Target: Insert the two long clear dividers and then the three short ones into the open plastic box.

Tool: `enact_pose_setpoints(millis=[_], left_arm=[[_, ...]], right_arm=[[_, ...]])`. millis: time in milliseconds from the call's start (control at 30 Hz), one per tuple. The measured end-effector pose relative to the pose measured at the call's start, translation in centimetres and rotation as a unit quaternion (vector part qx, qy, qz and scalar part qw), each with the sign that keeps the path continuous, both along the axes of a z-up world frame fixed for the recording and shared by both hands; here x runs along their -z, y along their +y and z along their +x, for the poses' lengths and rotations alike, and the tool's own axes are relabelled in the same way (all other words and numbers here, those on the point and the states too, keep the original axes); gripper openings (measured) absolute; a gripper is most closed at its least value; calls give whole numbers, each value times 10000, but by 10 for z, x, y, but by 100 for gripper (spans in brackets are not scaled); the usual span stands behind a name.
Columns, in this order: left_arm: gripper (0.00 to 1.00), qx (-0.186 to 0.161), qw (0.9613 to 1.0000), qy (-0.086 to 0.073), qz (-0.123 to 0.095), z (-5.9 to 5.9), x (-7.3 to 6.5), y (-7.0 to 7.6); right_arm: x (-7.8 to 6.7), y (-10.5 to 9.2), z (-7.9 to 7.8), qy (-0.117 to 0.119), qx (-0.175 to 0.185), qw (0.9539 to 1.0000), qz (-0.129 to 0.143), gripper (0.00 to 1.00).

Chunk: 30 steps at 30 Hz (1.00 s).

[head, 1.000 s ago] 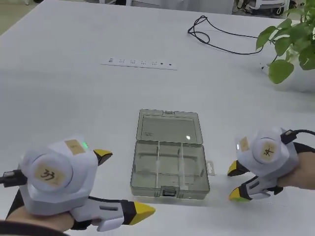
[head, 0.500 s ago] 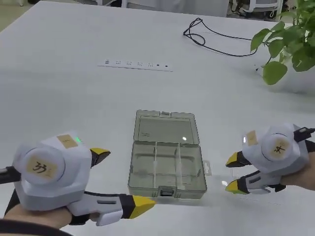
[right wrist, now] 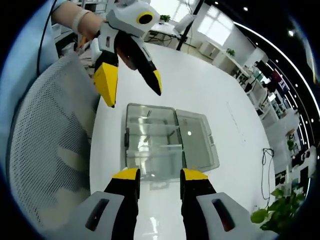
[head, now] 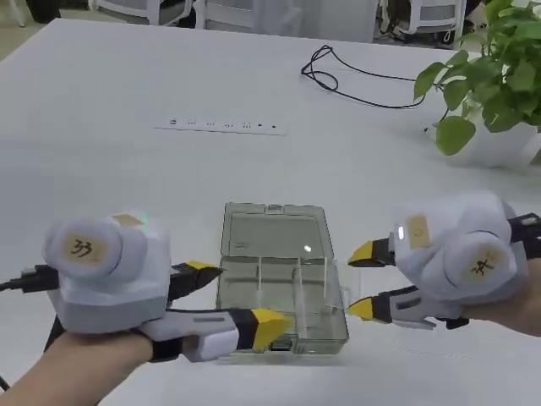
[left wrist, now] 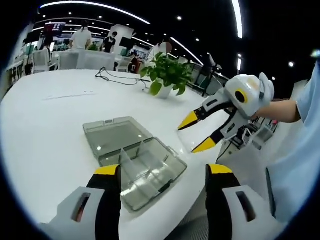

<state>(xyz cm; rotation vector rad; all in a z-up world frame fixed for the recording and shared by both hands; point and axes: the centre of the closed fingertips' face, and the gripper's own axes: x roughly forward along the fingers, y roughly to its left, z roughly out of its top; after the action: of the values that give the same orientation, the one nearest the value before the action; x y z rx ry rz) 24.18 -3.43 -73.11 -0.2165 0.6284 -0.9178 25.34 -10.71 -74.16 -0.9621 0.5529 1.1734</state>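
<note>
The open smoky-clear plastic box [head: 279,326] sits on the white table, its lid [head: 272,230] lying flat behind it. Clear dividers [head: 297,277] stand upright inside the tray. My left gripper [head: 237,298] hovers over the box's near left corner, jaws wide apart and holding nothing. On the box's right side, my right gripper [head: 363,281] is open too. The left gripper view has the box [left wrist: 150,175] under the left gripper [left wrist: 162,172], with the right gripper [left wrist: 199,133] beyond. The right gripper [right wrist: 159,175] looks down on the box [right wrist: 131,150] toward the left gripper [right wrist: 132,85].
A white power strip [head: 224,127] lies farther back on the table. A black cable [head: 338,72] loops at the far right, next to a potted plant [head: 482,76]. A grey mesh chair [right wrist: 55,150] stands at the table's near edge.
Both grippers have moved inward and now flank the box closely. The head camera has shifted, so the box sits lower in the picture.
</note>
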Motion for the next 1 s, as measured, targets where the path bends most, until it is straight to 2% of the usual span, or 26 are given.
enact_pose_setpoints(millis=[33,100,167,200,367,533,633,800,900,1000], left_arm=[[61,11,9997,154,-177,0,-2,-4],[51,92,9988,230,-417,-1,-7,-10],[41,40,9971,401,-643,0,-10,-14],[39,19,9955,550,-766,0,-10,-17],[28,-101,9906,833,-1085,-4,-8,-20],[17,-91,9915,862,-968,-10,0,-18],[15,-159,9899,936,-1056,-10,2,-19],[6,-225,9877,1005,-1172,-9,0,-20],[7,-264,9876,989,-1190,-8,-1,-19],[4,-267,9852,1037,-1338,-8,-5,-21]], right_arm=[[-2,3,0,-52,-42,10000,-11,32],[-5,10,-1,-116,-151,9998,-63,32],[-8,18,-2,-201,-276,9994,-78,32],[-10,23,-3,-246,-353,9990,-76,32],[-11,35,-7,-395,-614,9972,-189,32],[-13,43,-10,-458,-723,9962,-178,32],[-13,48,-13,-495,-810,9953,-196,32],[-15,56,-17,-515,-906,9944,-190,32],[-18,59,-17,-538,-920,9942,-148,32],[-22,59,-17,-619,-942,9935,-150,32]])
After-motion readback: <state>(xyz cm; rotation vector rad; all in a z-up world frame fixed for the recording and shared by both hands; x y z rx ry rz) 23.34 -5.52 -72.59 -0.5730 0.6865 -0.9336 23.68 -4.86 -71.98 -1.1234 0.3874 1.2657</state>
